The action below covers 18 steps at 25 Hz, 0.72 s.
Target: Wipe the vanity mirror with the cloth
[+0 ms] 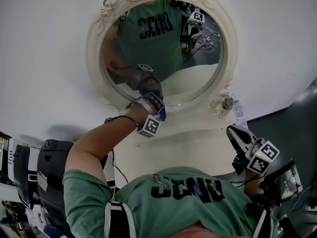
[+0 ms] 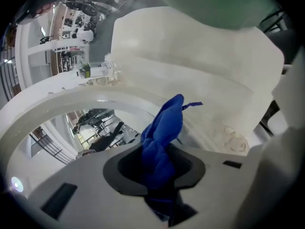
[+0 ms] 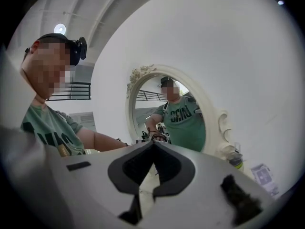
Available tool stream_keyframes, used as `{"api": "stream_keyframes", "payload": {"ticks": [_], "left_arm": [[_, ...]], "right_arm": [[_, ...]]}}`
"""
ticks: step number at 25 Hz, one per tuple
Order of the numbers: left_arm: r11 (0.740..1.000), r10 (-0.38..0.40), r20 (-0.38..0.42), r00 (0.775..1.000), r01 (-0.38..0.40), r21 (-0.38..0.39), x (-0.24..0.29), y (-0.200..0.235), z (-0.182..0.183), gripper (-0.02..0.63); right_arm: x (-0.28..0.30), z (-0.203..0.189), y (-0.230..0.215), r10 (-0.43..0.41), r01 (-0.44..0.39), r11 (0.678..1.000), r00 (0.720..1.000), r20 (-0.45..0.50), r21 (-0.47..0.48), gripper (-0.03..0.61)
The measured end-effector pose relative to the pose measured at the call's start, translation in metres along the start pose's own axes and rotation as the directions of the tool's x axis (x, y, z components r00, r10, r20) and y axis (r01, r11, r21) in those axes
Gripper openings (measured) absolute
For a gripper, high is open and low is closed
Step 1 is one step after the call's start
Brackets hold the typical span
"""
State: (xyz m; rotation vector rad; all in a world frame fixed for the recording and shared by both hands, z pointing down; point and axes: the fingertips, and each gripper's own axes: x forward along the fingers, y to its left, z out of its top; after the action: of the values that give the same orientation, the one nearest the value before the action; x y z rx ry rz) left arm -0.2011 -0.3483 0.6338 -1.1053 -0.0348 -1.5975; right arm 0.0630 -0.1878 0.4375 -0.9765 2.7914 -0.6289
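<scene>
Head view: left gripper at the mirror's 6 o'clock rim, jaws clamped on the blue cloth.
Right gripper hangs off the frame's 5 o'clock, jaws together on nothing. Only a thin bunched tip of cloth leads, so I judge that a hard press could bring bare jaws onto the glass, and a wide sweep might tip the bottle at 4 o'clock. Count: one mirror, one cloth, one bottle, two grippers.

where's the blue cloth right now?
The blue cloth is clamped in the left gripper's fingers, up at the lower rim of the oval vanity mirror, just left of centre in the head view.
</scene>
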Motion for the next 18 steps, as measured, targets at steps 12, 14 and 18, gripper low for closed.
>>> {"api": "stream_keyframes", "payload": {"ticks": [12,14,18], "left_arm": [[0.994,0.008,0.105,0.994,-0.020,0.107,0.068,0.211,0.151,0.129],[0.992,-0.004,0.104,0.995,-0.009,0.127,0.068,0.207,0.148,0.129],[0.990,0.018,0.080,0.997,-0.029,0.138,0.074,0.187,0.143,0.126]], "right_arm": [[-0.156,0.027,-0.113,-0.173,0.167,0.982,0.982,0.073,0.089,0.012],[-0.160,0.025,-0.114,-0.187,0.178,0.979,0.979,0.083,0.099,0.012],[-0.142,0.006,-0.112,-0.154,0.145,0.984,0.984,0.092,0.099,0.012]]}}
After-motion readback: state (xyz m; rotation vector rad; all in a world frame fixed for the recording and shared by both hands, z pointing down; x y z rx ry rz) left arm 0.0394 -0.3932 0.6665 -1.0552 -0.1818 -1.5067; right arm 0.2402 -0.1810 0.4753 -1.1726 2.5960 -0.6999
